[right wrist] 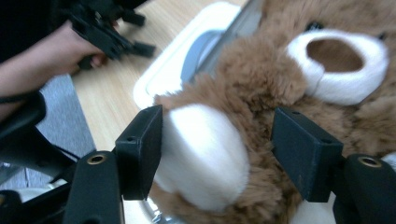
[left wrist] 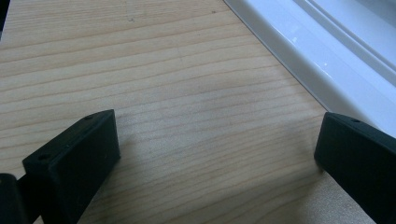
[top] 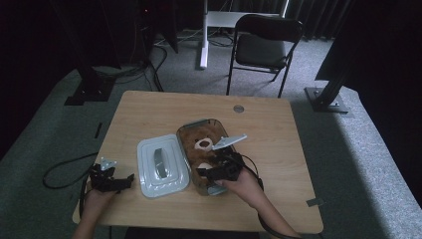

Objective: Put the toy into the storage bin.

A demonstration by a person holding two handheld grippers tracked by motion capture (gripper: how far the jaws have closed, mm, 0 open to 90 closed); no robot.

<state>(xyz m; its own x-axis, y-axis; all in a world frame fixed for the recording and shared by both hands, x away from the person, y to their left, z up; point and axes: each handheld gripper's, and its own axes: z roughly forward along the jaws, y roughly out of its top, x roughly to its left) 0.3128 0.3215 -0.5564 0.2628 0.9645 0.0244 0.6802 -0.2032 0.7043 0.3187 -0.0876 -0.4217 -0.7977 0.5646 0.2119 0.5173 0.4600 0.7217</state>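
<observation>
A brown teddy bear with a white muzzle lies in a clear oblong container at the middle of the wooden table. My right gripper reaches into the container's near end. Its jaws stand on either side of the bear's white paw and press into the fur. My left gripper rests low over the table at the left, open and holding nothing, beside the pale lid. The left gripper has bare wood between its jaws, with the lid's edge to the right.
The lid with its grey handle lies flat, touching the container's left side. A black folding chair and dark stand legs are on the floor beyond the table. In the right gripper view, the other hand and its left gripper show beyond the lid.
</observation>
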